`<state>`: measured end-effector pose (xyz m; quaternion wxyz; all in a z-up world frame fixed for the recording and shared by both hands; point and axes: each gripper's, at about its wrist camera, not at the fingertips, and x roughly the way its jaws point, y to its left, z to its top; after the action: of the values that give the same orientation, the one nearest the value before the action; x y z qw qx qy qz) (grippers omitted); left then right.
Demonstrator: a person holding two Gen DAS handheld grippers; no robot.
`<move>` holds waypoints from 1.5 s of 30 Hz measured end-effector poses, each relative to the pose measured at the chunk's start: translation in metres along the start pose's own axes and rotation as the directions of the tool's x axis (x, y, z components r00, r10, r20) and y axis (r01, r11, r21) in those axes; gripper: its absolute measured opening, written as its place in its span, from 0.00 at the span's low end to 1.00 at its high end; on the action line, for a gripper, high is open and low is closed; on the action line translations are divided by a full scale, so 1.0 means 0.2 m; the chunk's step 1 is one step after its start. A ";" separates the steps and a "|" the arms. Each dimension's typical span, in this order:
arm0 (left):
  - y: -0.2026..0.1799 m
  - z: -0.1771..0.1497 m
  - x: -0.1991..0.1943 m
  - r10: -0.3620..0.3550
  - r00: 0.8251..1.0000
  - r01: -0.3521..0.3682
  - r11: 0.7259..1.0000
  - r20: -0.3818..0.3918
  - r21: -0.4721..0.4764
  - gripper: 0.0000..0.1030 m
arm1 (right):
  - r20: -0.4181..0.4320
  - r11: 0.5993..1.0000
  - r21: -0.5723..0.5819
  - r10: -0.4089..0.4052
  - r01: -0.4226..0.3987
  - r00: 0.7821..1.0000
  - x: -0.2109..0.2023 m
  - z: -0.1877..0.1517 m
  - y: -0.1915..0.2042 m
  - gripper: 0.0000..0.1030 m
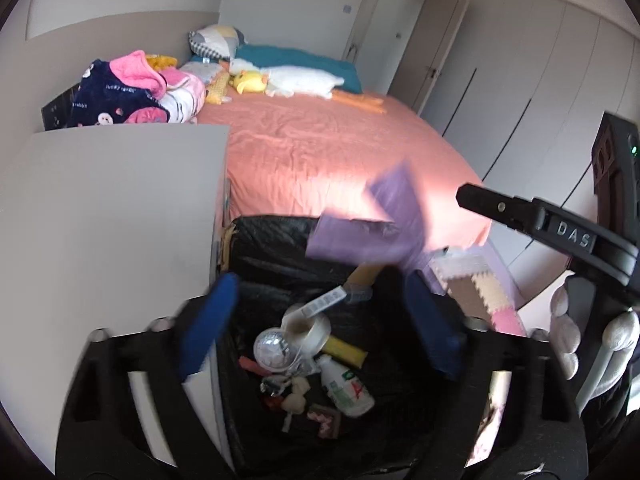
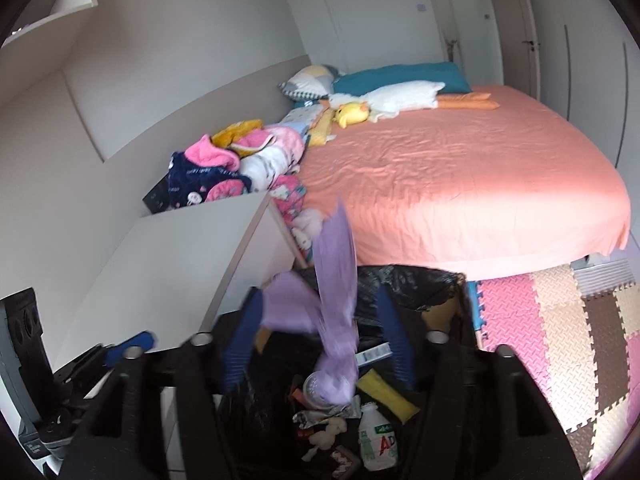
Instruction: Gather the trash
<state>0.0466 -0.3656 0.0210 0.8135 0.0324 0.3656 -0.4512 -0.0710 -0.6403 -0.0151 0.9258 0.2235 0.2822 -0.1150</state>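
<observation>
We are holding both the left gripper and right gripper open over the black-lined trash bin, purple paper dropping in loose, bottle and wrappers already inside.

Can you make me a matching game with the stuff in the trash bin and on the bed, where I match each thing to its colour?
Things:
1. Falling paper piece
2. Little bottle in the bin
3. Bed sheet
4. Bin bag

Colours:
A. black
B. white with a green label
C. purple
D. salmon pink

Pairs: 1-C, 2-B, 3-D, 4-A
</observation>
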 end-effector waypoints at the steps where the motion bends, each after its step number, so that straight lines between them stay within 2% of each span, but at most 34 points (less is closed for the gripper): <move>1: -0.01 0.00 -0.01 -0.004 1.000 0.004 1.000 0.013 0.000 0.87 | 0.001 1.000 0.000 -0.002 0.002 1.000 0.00 0.00 -0.01 0.65; 3: -0.02 0.01 -0.03 0.012 1.000 -0.012 1.000 0.024 -0.002 0.94 | 0.003 1.000 0.002 -0.006 0.006 1.000 -0.01 0.00 -0.01 0.66; 10: -0.06 0.02 -0.06 0.011 0.999 -0.013 0.999 0.051 0.034 0.94 | 0.003 1.000 -0.004 -0.003 0.003 1.000 -0.01 -0.01 -0.01 0.67; 24: -0.04 0.02 -0.08 0.035 0.998 -0.036 0.999 0.062 0.026 0.94 | 0.015 1.000 -0.015 -0.006 0.006 1.000 -0.03 0.00 0.00 0.67; 33: -0.04 0.02 -0.08 0.060 0.997 -0.062 0.997 0.042 0.036 0.94 | 0.015 1.000 -0.025 -0.004 0.005 1.000 -0.02 0.00 0.01 0.67; 45: -0.04 0.01 -0.08 0.057 0.997 -0.058 0.998 0.044 0.028 0.94 | 0.015 1.000 -0.031 -0.004 0.005 1.000 -0.02 0.00 0.02 0.67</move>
<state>0.0375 -0.3596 0.0343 0.8333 0.0450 0.3400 -0.4336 -0.0735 -0.6359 -0.0119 0.9309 0.2079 0.2777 -0.1144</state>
